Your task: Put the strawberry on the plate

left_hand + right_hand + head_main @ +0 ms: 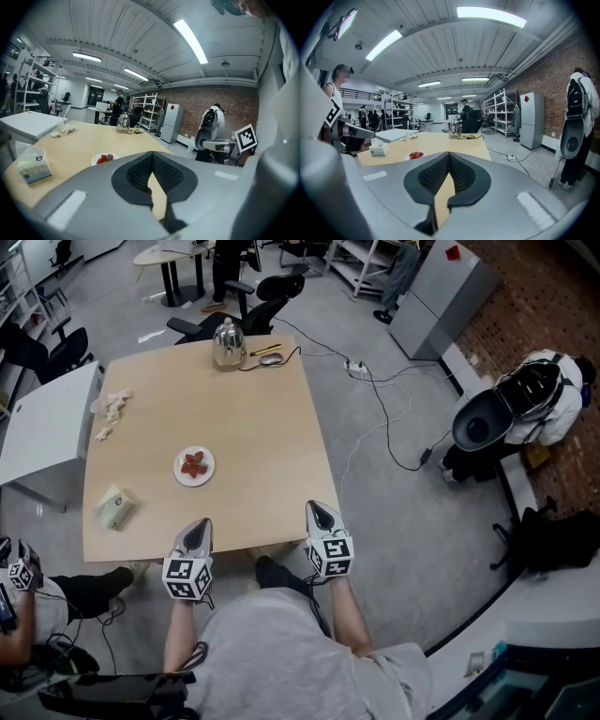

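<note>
— Where is the strawberry found?

— The strawberry (pixel 194 465) is found on the white plate (pixel 180 476), as a small red heap. Single fruits cannot be told apart. The plate is set on the desk (pixel 262 427), left of its middle and nearer the near edge than the far one.

— How are the two grippers held?

— The left gripper (pixel 201 524) is held over the near edge of the desk, apart from the plate and just to its right. Its jaws are pressed together at the tips, and nothing is gripped between them. The right gripper (pixel 315 507) is held by the near right corner, well apart from the plate. Its jaws are likewise closed tip to tip, and nothing is caught in them.

— What else is carried by the desk?

— A tissue pack (pixel 115 507) is laid by the near left corner, near the plate but not touching it. Crumpled white scraps (pixel 112 407) are scattered along the left edge. A metal kettle (pixel 227 343) is stood at the far edge, and a black cable (pixel 281 359) is run from beside it off the desk.
</note>
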{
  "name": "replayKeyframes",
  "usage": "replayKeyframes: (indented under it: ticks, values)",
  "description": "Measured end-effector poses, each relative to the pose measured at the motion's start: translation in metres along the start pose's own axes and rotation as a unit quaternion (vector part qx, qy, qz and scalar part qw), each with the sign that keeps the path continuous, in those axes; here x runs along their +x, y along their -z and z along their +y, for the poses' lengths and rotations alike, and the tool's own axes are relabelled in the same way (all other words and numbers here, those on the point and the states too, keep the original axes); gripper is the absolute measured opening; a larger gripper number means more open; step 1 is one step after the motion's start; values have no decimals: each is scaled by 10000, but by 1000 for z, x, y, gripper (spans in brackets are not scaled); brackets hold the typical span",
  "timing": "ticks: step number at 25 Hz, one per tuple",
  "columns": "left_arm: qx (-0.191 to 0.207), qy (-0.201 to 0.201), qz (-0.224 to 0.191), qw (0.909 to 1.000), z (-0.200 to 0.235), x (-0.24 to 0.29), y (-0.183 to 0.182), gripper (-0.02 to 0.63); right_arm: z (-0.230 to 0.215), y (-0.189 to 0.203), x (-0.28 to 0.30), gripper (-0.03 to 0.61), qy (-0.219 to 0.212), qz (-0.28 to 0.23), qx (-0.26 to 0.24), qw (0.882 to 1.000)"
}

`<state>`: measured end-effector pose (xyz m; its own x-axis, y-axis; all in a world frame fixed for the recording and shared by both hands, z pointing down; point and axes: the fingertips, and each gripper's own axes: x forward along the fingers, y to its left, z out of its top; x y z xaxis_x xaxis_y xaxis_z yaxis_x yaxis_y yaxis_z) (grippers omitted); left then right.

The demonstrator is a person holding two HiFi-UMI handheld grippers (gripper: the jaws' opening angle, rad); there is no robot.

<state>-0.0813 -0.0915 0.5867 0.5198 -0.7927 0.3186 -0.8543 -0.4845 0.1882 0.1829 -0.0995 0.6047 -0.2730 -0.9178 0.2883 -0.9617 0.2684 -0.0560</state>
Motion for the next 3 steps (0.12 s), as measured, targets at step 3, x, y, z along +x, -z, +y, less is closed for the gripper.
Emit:
replayKeyframes:
  ticks: [3]
  values:
    - [-5, -13, -3, 10000, 0, 0, 0, 20, 0, -1, 1, 6, -19, -6, -14, 10000]
